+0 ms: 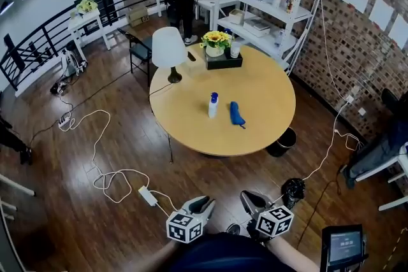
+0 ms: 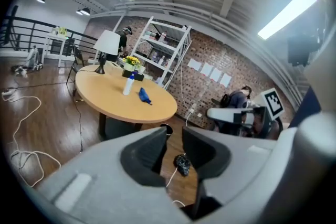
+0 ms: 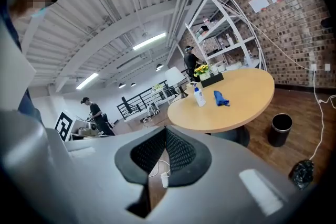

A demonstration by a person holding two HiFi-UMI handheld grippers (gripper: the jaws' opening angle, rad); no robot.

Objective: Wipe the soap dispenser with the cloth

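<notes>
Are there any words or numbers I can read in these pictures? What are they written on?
No text can be read here.
Soap dispenser label: too small to read.
White sheets on the brick wall: too small to read.
Small screen at the bottom right of the head view: blurred.
Square markers on the gripper cubes: black-and-white patterns, no letters.
</notes>
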